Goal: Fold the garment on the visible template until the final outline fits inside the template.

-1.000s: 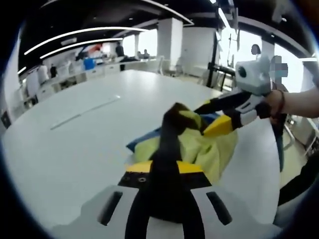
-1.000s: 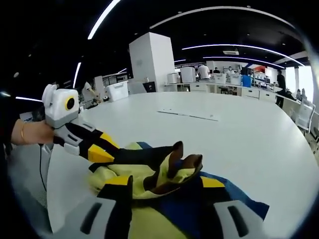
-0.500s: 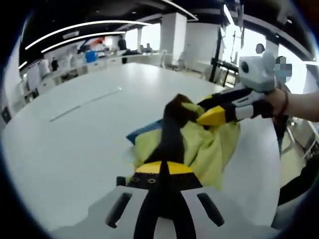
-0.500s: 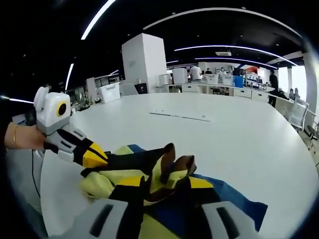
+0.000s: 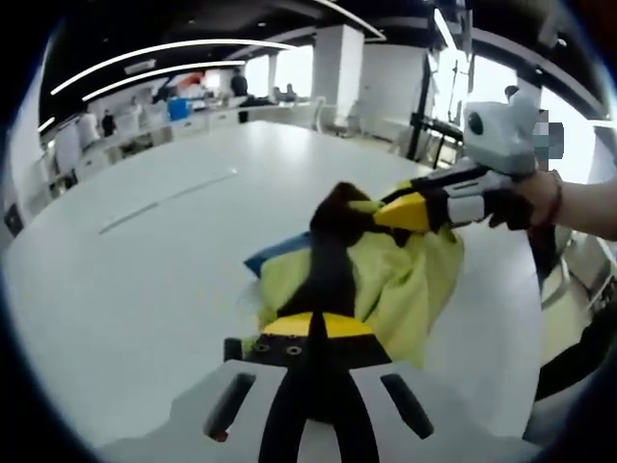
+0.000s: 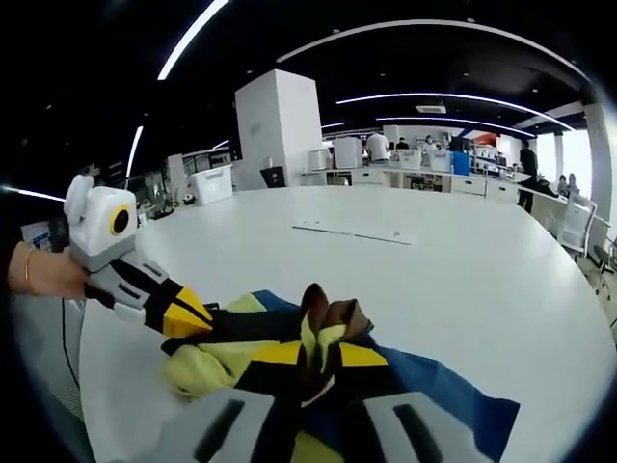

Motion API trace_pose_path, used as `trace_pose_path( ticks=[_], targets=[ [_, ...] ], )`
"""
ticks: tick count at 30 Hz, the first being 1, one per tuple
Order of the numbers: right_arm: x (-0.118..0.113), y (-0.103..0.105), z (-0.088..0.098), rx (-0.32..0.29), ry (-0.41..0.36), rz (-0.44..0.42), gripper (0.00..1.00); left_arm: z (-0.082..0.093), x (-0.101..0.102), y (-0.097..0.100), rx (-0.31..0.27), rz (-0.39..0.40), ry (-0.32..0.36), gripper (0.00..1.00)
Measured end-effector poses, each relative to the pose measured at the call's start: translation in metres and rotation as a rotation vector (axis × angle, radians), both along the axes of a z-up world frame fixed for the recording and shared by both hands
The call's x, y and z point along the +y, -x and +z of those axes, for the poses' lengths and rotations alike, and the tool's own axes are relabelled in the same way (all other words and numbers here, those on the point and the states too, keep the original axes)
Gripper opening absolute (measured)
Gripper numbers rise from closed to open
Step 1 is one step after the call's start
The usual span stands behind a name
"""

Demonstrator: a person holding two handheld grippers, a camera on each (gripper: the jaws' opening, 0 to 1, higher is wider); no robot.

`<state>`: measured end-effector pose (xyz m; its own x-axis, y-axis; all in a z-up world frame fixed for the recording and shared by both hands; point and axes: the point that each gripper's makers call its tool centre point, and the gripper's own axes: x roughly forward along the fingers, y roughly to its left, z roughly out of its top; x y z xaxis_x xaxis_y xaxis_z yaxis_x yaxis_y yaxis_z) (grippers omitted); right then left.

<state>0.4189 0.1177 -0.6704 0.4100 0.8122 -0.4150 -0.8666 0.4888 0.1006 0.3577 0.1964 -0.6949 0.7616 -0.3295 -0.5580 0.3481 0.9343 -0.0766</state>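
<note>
The garment (image 5: 400, 280), a yellow cloth with a blue part showing beneath it, was seen bunched and lifted just above the white counter (image 5: 145, 270), near the counter's near edge, with its lower folds resting on or close to the surface. The left gripper (image 5: 333, 207) was seen with its jaws closed narrow on a raised fold of the yellow cloth, and the right gripper (image 6: 323, 318) was likewise pinched on a fold of the same cloth; in the left gripper view the right gripper entered from the right with its yellow-tipped jaws buried in the cloth close beside the left one's hold. The cloth was judged to be light, soft and limp: it sagged freely between and below the two holds, so no shape would be kept unless it was laid flat. A hold at an edge or corner, with the two grips set well apart, was judged better suited to spreading it than the close, bunched holds seen here, and thin layers could easily slip from narrow jaws. The blue part (image 6: 453, 395) lay spread on the counter; whether it belonged to the garment or was the template could not be told. No containers were seen near the work.
</note>
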Motion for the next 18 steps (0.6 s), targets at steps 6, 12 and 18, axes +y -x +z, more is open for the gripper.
trace_pose_path(
  ticks=[6,12,18],
  targets=[
    [0.016,0.014,0.017,-0.023,-0.04,0.075,0.05,0.002,0.001,0.003,-0.004,0.013,0.01,0.0],
    [0.033,0.031,0.023,-0.035,-0.045,0.168,0.04,0.006,0.003,0.005,-0.019,0.018,0.006,0.0],
    [0.042,0.05,0.019,-0.031,-0.021,0.26,0.04,0.005,0.006,0.007,-0.013,0.03,0.008,0.0]
  ],
)
